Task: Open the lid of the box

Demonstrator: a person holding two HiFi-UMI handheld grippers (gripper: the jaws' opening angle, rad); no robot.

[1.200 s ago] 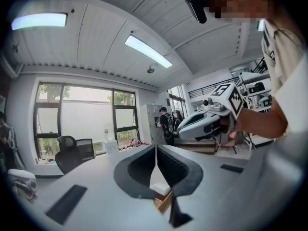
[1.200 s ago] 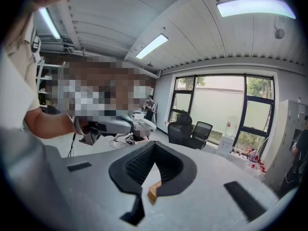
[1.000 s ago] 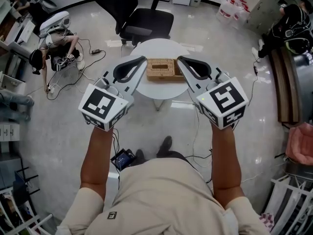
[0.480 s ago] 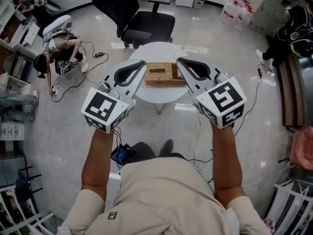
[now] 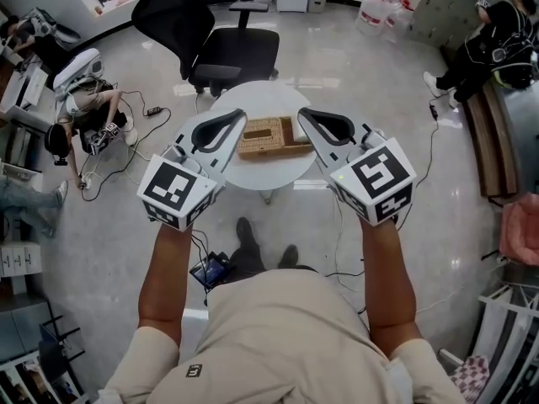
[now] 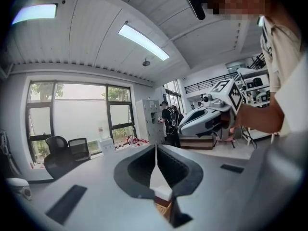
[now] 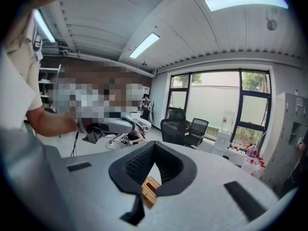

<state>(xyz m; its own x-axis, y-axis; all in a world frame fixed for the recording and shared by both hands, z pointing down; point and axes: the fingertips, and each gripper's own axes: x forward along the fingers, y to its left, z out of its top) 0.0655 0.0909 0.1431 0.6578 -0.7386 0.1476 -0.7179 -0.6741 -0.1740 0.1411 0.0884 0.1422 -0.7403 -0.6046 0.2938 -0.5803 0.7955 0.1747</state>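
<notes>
A woven wicker box (image 5: pixel 263 138) with a slot in its top sits on a small round white table (image 5: pixel 261 98). My left gripper (image 5: pixel 242 114) hovers at the box's left end with its jaws shut and nothing between them. At the box's right end, my right gripper (image 5: pixel 301 111) is also shut and empty. In the left gripper view the shut jaws (image 6: pixel 155 149) hide most of the box (image 6: pixel 162 211). In the right gripper view a corner of the box (image 7: pixel 150 190) shows below the shut jaws (image 7: pixel 155 146). Neither gripper visibly touches the box.
A black office chair (image 5: pixel 221 39) stands just behind the table. Cables and a small device (image 5: pixel 210 270) lie on the floor by my feet. One person sits at the far left (image 5: pixel 84 99) and another at the far right (image 5: pixel 488 45).
Both grippers have moved forward and a little down, so their tips now flank the box instead of stopping short of it. Jaws stayed shut.
</notes>
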